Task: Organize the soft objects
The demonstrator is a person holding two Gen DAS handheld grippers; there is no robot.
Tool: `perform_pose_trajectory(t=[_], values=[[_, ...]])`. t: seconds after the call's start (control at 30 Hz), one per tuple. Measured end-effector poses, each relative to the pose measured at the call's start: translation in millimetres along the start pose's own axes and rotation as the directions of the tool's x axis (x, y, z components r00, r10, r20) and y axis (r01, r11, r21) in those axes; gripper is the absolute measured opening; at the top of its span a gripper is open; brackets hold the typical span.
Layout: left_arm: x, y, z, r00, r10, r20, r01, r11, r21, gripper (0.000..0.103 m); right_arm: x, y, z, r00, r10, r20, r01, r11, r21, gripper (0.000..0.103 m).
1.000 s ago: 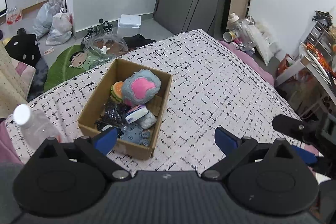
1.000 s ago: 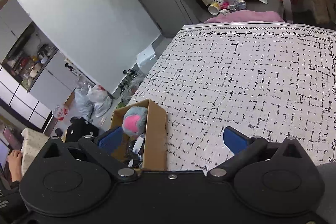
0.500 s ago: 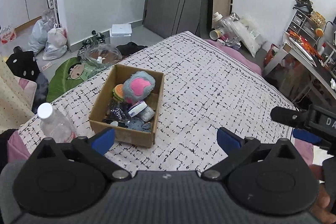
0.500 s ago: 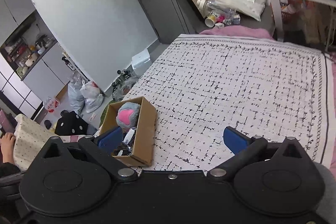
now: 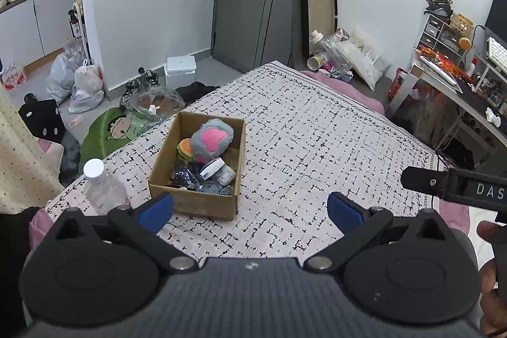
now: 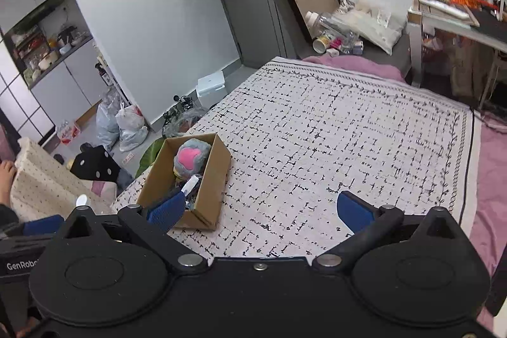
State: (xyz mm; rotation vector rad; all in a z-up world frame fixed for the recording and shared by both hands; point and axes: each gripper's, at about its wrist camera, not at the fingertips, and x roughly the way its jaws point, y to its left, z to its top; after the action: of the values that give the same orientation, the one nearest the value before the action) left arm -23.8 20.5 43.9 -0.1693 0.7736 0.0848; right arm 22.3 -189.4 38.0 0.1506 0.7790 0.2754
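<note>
A cardboard box stands on the patterned bedspread near its left side. Inside lie a grey plush with a pink patch, a small burger-shaped toy, a crumpled dark wrapper and several small packets. My left gripper hovers open, well back from the box, nothing between its fingers. My right gripper is open too and empty, above the bedspread to the right of the box. Part of the right gripper's body shows at the left wrist view's right edge.
A clear plastic bottle with a white cap stands left of the box at the bed's edge. Bags, a green cartoon cushion and a white case lie on the floor beyond. A cluttered desk flanks the bed's right side.
Both grippers have drawn back and up from the bed, so the box looks smaller and farther. The box and its contents have not moved. Both stay open.
</note>
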Motion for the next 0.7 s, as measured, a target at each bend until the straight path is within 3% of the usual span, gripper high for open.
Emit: perform_pose_trajectory(t=[0.2, 0.7], values=[[-11.3, 0.4, -10.8, 1.0, 0.012, 0.007, -0.013, 0.999, 0.031, 0.103, -17.4, 8.5, -10.3, 0.999, -0.031, 0.027, 0.032, 0.998, -0.052, 0.103], [-21.1, 14.7, -32.7, 0.998, 0.058, 0.007, -0.059, 0.997, 0.047, 0.102, -26.9, 2.5, -32.5, 1.0, -0.016, 0.025, 0.019, 0.994, -0.106, 0.103]])
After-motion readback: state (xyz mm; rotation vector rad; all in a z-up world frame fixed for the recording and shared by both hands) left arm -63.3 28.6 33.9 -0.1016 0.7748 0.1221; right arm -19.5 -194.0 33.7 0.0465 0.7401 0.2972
